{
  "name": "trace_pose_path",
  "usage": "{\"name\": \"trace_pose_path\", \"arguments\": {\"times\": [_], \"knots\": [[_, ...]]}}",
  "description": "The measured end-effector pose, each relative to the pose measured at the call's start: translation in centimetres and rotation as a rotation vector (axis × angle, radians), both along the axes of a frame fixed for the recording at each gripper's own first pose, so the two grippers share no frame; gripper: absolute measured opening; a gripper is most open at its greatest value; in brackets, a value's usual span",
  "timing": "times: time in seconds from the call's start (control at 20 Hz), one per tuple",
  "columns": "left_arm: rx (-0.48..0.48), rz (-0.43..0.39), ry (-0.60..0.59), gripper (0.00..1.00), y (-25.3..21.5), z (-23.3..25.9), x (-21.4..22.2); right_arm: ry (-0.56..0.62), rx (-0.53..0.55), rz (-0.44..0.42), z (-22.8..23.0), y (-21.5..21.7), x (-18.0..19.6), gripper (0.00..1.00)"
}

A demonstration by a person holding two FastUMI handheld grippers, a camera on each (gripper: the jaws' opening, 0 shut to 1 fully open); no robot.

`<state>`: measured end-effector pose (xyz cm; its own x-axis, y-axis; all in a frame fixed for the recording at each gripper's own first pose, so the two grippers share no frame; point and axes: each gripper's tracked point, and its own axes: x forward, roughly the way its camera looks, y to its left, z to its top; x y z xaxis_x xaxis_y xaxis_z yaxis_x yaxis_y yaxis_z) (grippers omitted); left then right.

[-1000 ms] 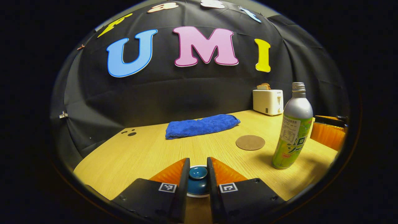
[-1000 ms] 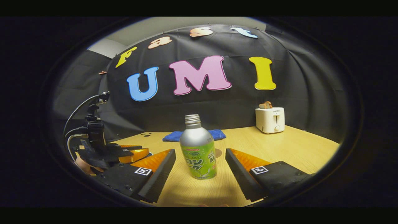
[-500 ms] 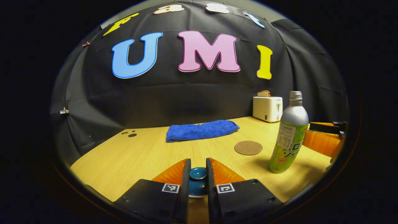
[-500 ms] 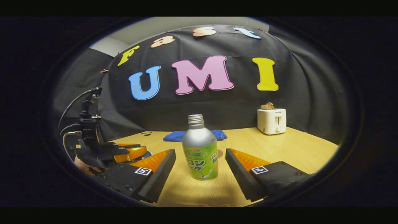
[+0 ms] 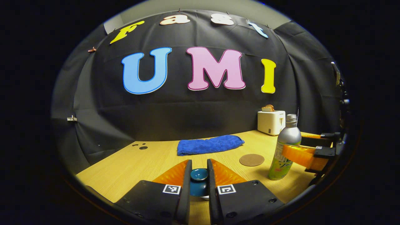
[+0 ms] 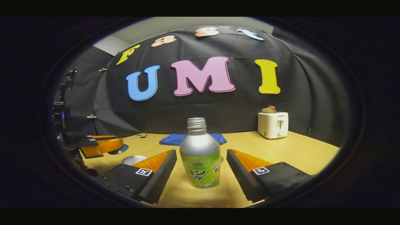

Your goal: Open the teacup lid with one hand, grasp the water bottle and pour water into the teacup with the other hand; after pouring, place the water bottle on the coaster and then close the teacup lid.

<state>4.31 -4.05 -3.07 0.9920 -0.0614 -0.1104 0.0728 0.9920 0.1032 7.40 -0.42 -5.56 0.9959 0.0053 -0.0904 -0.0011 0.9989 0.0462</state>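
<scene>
Two risks stand out, and both sit on the table (image 6: pixel 290 147), a pale wood top that carries everything.

The bigger one concerns the water bottle (image 6: pixel 200 156), the tallest thing here, standing upright and uncapped. The right gripper (image 6: pixel 201 170) brackets it with fingers spread wide, one on each side and neither touching. If those fingers close off-centre, or one meets the rounded metal body before the other, the bottle could tip or skid, and with no cap any water inside would spill. In the left gripper view one of those fingers crosses in front of the bottle's middle, so the grasp looks set for the label band, where a smooth wall may slip under a light pinch.

The teacup (image 6: pixel 133 159) shows as a pale open rim near the right gripper's left finger; I judge a sweep toward the bottle could knock it.

The coaster (image 5: pixel 252 159) lies flat between the bottle and a blue towel (image 5: pixel 210 145), well apart from the cup.

Smallest is the teacup lid (image 5: pixel 199 182). The left gripper (image 5: pixel 199 178) has its fingers drawn close on the lid's knob, apparently clamped, and the right gripper view shows the lid held above the table, clear of the cup. A narrow glazed knob offers little purchase, so a tilt might let the lid slide out and drop.
</scene>
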Motion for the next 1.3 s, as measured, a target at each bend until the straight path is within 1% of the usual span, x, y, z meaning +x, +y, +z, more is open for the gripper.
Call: {"name": "trace_pose_path", "arguments": {"times": [0.2,0.3,0.45,0.5,0.55,0.6,0.7,0.8,0.85,0.9,0.95,1.0,1.05,1.15,1.3], "knots": [[-0.013,0.005,-0.022,0.28,0.7,1.0,-1.1,-0.005,-0.043,-0.006,-0.2,0.7,2.1,0.99],[-0.017,0.007,-0.019,0.28,1.0,1.0,-1.6,0.015,-0.073,-0.034,-0.9,0.1,2.9,0.99],[-0.015,0.014,-0.012,0.28,1.9,0.6,-2.2,0.031,-0.064,-0.049,-1.5,-0.1,3.7,0.99],[-0.017,0.019,-0.010,0.26,2.2,0.6,-2.3,0.032,-0.063,-0.054,-1.5,-0.1,3.7,0.98],[-0.021,0.023,-0.007,0.26,2.5,0.5,-2.5,0.032,-0.059,-0.057,-1.5,-0.1,3.8,0.92],[-0.026,0.026,-0.004,0.29,2.9,0.5,-2.7,0.033,-0.059,-0.059,-1.5,-0.1,3.9,0.84],[-0.033,0.031,-0.003,0.28,3.2,0.3,-2.9,0.034,-0.081,-0.066,-1.5,0.0,4.0,0.85],[-0.037,0.032,-0.003,0.28,3.4,0.3,-3.2,0.036,-0.092,-0.068,-1.4,0.2,3.8,0.83],[-0.039,0.030,-0.004,0.28,3.4,0.2,-3.4,0.040,-0.104,-0.053,-1.4,0.6,3.9,0.82],[-0.039,0.027,-0.004,0.28,3.4,0.2,-3.5,0.055,-0.133,-0.032,-1.6,1.0,4.0,0.81],[-0.036,0.025,-0.005,0.28,3.5,0.1,-3.8,0.064,-0.184,-0.004,-1.2,1.5,4.2,0.80],[-0.035,0.027,-0.006,0.28,3.7,0.2,-3.9,0.057,-0.232,0.004,-0.7,1.7,4.2,0.79],[-0.035,0.029,-0.008,0.28,4.0,0.3,-4.1,0.049,-0.303,0.006,-0.1,1.6,4.6,0.78],[-0.046,0.040,-0.018,0.28,4.8,0.6,-4.6,0.025,-0.489,0.002,1.1,1.4,5.1,0.79],[-0.059,0.059,-0.030,0.28,6.2,1.0,-5.4,0.019,-0.648,0.051,1.6,2.7,6.3,0.79]]}}
